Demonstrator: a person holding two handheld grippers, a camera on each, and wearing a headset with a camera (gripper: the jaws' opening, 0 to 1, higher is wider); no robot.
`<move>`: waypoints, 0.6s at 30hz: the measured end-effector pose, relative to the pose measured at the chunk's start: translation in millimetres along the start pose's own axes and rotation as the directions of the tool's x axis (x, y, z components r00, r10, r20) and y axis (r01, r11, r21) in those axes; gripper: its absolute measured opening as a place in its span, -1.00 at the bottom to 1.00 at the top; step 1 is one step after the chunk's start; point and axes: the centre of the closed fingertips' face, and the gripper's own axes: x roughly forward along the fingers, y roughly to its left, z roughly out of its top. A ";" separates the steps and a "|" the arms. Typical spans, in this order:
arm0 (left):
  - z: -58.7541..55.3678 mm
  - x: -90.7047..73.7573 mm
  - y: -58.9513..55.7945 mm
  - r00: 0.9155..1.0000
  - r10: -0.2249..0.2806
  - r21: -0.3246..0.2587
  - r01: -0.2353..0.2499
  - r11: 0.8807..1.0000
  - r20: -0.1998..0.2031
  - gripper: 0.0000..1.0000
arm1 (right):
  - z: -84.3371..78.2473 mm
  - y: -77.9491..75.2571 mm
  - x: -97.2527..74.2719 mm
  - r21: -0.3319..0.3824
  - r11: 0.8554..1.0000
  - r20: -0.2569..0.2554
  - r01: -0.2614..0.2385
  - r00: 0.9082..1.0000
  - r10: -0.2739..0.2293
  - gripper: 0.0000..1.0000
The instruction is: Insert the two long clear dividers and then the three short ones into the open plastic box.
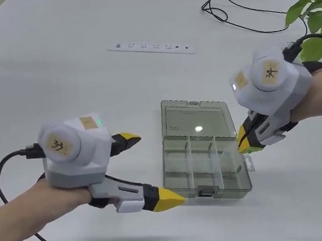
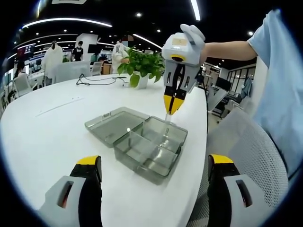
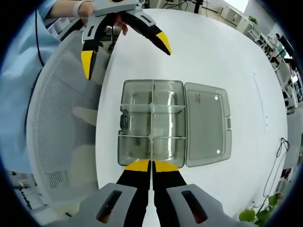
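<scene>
The white table (image 1: 63,89) is carrying the open plastic box (image 1: 202,150) at centre. Lower left, the left gripper (image 1: 153,167) is gaping wide; the right gripper (image 1: 244,144) is pinching a clear divider (image 2: 166,125) over the box's right edge. A power strip (image 1: 149,47) and cable (image 1: 224,6) are lying up top.

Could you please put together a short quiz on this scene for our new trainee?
1. True or false: the left gripper is open and holds nothing.
2. The right gripper is shut on: A) a clear divider, B) a screwdriver, C) a cloth.
3. Fill in: the lid of the plastic box lies ____ and flat on the table.
Key: 1 true; 2 A; 3 open.
</scene>
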 end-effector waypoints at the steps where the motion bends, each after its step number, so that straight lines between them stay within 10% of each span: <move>1: 0.0 0.3 0.1 1.000 0.000 -0.001 0.000 1.000 0.000 0.90 | -0.6 0.2 0.0 0.001 1.000 -0.003 -0.001 1.000 0.001 -0.96; 18: -1.4 -1.9 1.9 1.000 0.005 -0.008 -0.005 1.000 0.005 0.89 | -2.7 -1.0 15.8 -0.002 1.000 -0.017 -0.017 1.000 0.017 -0.95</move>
